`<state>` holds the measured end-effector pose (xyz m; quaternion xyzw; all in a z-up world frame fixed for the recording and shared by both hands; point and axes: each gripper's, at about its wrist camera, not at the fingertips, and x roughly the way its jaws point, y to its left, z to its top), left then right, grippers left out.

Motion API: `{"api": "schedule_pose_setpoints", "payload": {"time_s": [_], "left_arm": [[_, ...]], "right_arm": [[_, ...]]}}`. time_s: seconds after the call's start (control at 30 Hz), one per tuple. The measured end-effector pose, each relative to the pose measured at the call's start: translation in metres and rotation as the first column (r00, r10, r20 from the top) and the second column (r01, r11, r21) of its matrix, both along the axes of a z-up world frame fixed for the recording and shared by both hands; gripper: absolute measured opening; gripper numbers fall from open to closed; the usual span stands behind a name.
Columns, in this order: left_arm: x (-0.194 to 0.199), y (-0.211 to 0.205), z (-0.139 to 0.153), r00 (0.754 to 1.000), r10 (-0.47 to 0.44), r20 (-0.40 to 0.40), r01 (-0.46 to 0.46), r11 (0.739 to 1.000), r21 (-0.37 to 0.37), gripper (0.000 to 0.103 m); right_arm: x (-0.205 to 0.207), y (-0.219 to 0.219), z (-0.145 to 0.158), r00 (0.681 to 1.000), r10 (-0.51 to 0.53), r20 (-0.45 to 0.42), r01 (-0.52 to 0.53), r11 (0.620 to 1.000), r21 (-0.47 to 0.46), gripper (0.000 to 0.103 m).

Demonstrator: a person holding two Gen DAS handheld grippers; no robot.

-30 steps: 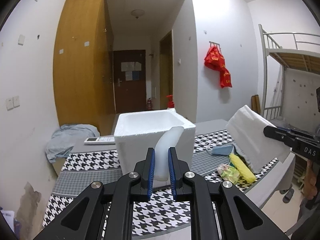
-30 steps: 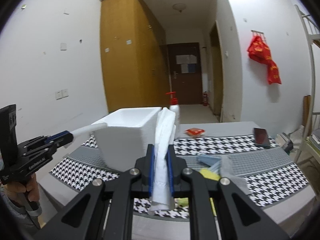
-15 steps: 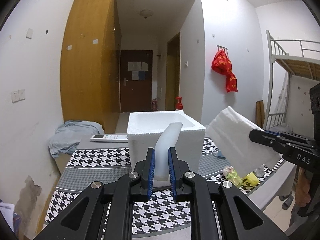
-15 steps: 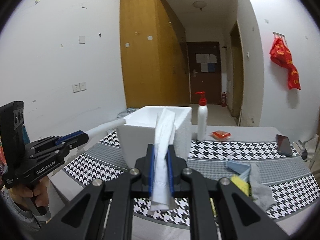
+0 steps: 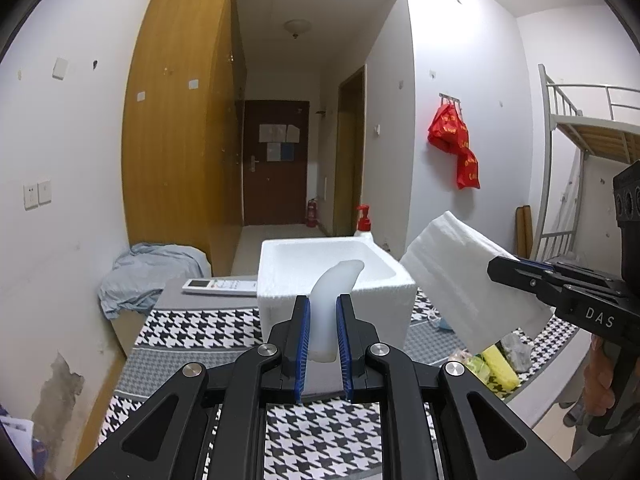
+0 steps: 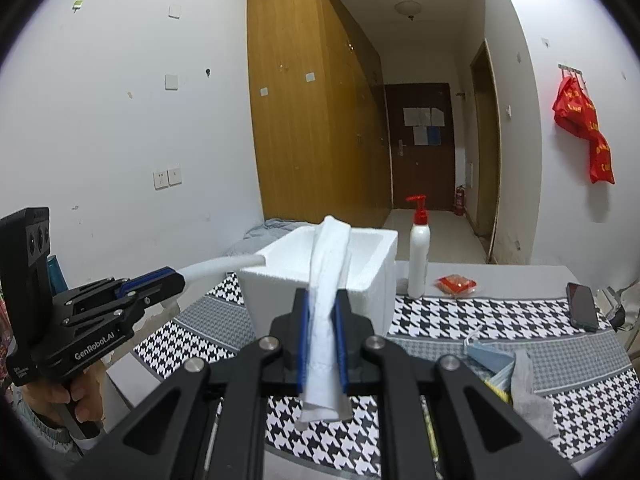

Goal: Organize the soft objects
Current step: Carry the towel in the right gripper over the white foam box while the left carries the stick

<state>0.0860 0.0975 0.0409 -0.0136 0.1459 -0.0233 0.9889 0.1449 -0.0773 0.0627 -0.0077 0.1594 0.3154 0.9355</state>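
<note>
A white foam box (image 5: 332, 272) stands on the houndstooth-covered table (image 5: 200, 324); it also shows in the right wrist view (image 6: 364, 268). My left gripper (image 5: 323, 312) is shut on a white bendy foam strip (image 5: 330, 296) whose tip curves over the box's near rim. From the right wrist view the left gripper (image 6: 160, 280) comes in from the left, its strip (image 6: 224, 265) touching the box's left rim. My right gripper (image 6: 322, 320) is shut on a folded white cloth (image 6: 326, 300), held in front of the box. In the left wrist view the cloth (image 5: 460, 280) hangs just right of the box.
A pump bottle (image 6: 418, 256), a red packet (image 6: 456, 283) and a phone (image 6: 582, 311) lie behind and right of the box. A blue mask (image 6: 490, 356), grey cloth (image 6: 528, 392) and a yellow item (image 5: 498, 368) lie at the right. A remote (image 5: 220, 286) and blue cloth (image 5: 148, 272) sit at left.
Both grippers have risen and moved closer to the box with their loads. The strip's tip now reaches over the box rim; the cloth has swung in beside the box.
</note>
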Motion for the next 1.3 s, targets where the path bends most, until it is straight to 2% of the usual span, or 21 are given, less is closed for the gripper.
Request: {"api": "schedule_pose_setpoints", "payload": {"time_s": [0.5, 1.07, 1.3], "left_arm": [[0.016, -0.010, 0.031, 1.000, 0.002, 0.026, -0.002, 1.000, 0.016, 0.015], [0.055, 0.003, 0.029, 0.999, 0.049, 0.004, -0.049, 0.998, 0.033, 0.015], [0.064, 0.016, 0.026, 0.996, 0.086, -0.005, -0.086, 0.996, 0.035, 0.015]], "right_arm": [[0.020, -0.007, 0.024, 1.000, -0.005, 0.012, 0.005, 1.000, 0.005, 0.015], [0.065, 0.015, 0.030, 1.000, 0.020, 0.007, -0.020, 0.999, -0.030, 0.015], [0.086, 0.029, 0.029, 0.998, 0.051, -0.021, -0.052, 0.998, -0.035, 0.015]]}}
